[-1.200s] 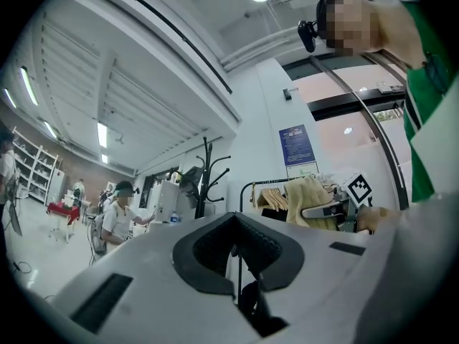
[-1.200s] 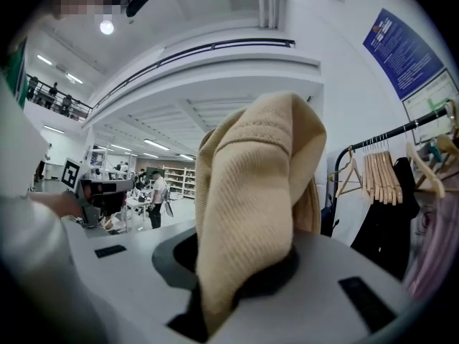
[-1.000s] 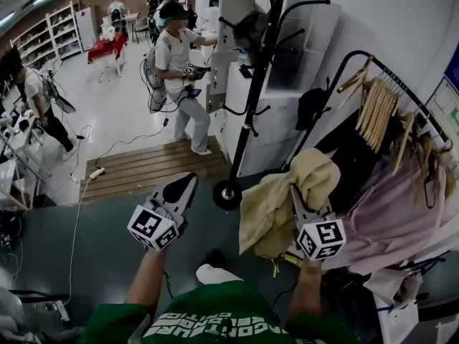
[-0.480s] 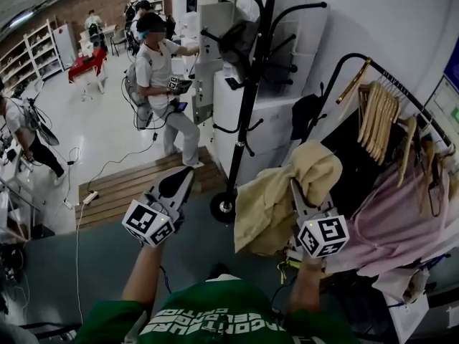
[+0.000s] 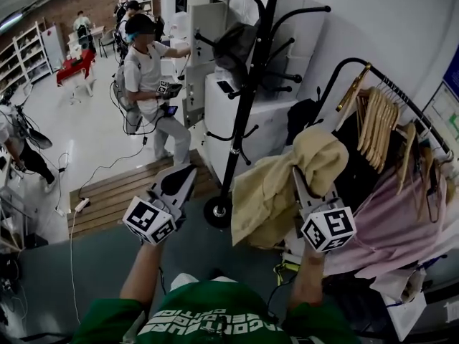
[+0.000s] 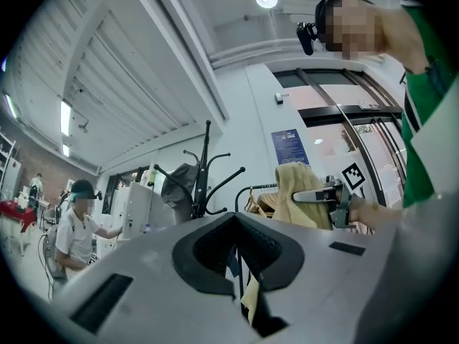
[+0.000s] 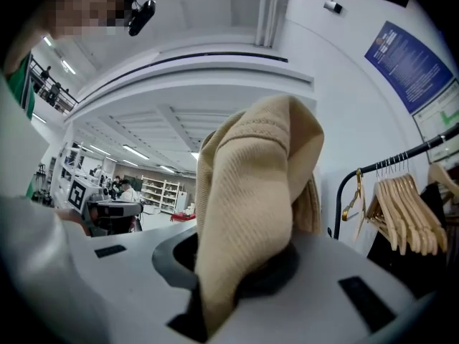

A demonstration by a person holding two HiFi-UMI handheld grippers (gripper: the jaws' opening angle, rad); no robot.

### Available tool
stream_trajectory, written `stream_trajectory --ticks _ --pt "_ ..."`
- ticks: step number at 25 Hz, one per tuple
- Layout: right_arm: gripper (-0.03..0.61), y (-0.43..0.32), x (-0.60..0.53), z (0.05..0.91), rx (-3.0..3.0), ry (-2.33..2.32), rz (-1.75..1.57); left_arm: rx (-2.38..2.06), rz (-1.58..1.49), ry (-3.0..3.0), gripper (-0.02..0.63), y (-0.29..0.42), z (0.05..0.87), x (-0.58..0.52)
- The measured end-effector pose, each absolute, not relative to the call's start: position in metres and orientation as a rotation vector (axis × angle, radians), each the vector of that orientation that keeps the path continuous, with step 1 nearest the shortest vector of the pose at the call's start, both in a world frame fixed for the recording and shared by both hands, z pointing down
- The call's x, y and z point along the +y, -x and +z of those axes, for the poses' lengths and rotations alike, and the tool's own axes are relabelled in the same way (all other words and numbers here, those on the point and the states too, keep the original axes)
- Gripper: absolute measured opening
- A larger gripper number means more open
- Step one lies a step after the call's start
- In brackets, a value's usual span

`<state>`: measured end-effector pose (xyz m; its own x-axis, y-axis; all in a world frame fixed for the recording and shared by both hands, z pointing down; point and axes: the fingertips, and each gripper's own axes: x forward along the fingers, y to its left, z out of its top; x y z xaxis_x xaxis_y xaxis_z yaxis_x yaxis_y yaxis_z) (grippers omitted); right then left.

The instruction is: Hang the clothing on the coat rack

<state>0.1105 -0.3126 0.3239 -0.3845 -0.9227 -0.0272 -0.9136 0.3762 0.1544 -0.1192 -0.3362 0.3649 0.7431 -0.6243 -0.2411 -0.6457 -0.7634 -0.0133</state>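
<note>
A beige knitted garment [image 5: 276,188] hangs from my right gripper [image 5: 300,178], which is shut on a fold of it [image 7: 251,185] and holds it up in front of the clothes rail. The black coat rack [image 5: 247,99] stands just left of it, its round base [image 5: 217,211] on the floor and its hooked arms spread at the top. A dark item [image 5: 233,41] hangs on one upper hook. My left gripper [image 5: 183,178] is held out left of the rack's pole, jaws together with nothing between them; in its own view the rack [image 6: 203,170] is ahead.
A black clothes rail [image 5: 401,99] at the right carries wooden hangers [image 5: 376,117] and a pink garment [image 5: 401,224]. White cabinets [image 5: 247,120] stand behind the rack. A person in a white shirt [image 5: 147,67] stands beyond a wooden platform [image 5: 115,192]. A cable [image 5: 72,228] lies on the floor.
My view has swung slightly, so the rack sits a little more to the right and upright. The right gripper has risen slightly with the beige garment. The left gripper has barely moved.
</note>
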Motion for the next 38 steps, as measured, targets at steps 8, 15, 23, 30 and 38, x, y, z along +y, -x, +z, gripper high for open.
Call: stream_trajectory --ticks 8,15,23,30,38 --pt "0.077 -0.107 -0.335 0.287 -2.549 -1.708 -0.316 1.006 0.387 2.848 0.005 0.121 0.357 -0.348" --pt "0.077 -0.112 -0.362 0.26 -2.534 -1.74 -0.349 0.956 0.396 2.867 0.005 0.118 0.355 -0.361" --pt "0.077 -0.118 -0.422 0.257 -2.492 -1.748 -0.308 0.944 0.414 2.876 0.005 0.126 0.357 -0.368" --pt "0.077 -0.113 -0.463 0.259 -2.462 -1.718 -0.283 0.98 0.422 2.872 0.005 0.138 0.36 -0.374" --pt "0.077 -0.105 -0.496 0.262 -2.443 -1.666 -0.244 0.991 0.426 2.885 0.005 0.137 0.366 -0.377"
